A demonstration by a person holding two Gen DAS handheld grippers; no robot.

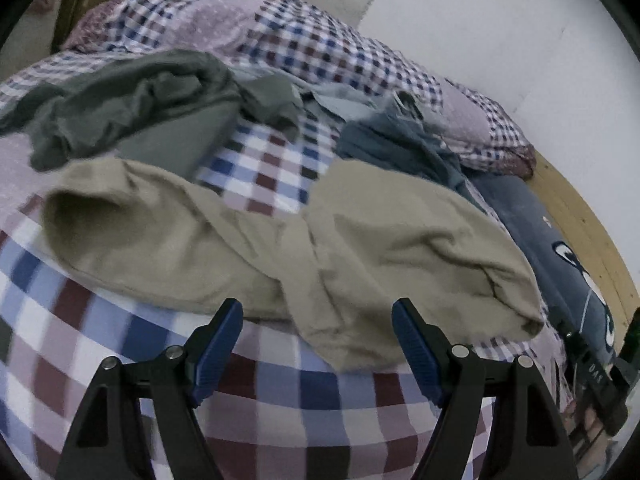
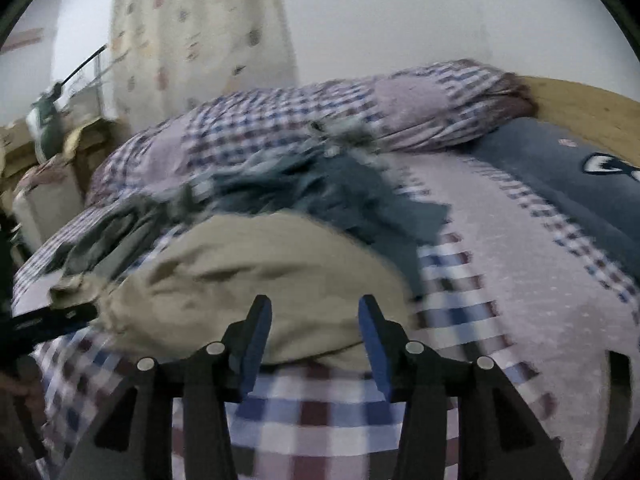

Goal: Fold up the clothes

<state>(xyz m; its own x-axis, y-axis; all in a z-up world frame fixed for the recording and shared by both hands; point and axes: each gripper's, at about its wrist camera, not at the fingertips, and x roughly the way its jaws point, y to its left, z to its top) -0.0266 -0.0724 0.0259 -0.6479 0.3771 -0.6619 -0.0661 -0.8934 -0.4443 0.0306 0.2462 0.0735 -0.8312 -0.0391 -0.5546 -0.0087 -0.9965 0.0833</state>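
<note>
A crumpled beige garment (image 1: 280, 248) lies on the checked bedsheet (image 1: 120, 352), spread across the middle of the left wrist view. My left gripper (image 1: 318, 308) is open just short of its near edge, with nothing between the blue pads. The right wrist view shows the same beige garment (image 2: 260, 272) bunched in front of my right gripper (image 2: 314, 304), which is open with its fingertips at the cloth's near edge. A dark green garment (image 1: 132, 100) and a grey-blue garment (image 1: 396, 144) lie further back. The other gripper (image 1: 592, 368) shows at the right edge.
A checked duvet (image 1: 304, 44) is heaped along the far side by the white wall. A dark blue pillow (image 2: 568, 184) with a print lies against the wooden headboard (image 2: 592, 104). A patterned curtain (image 2: 200, 28) and cluttered furniture (image 2: 48, 140) stand at the far left.
</note>
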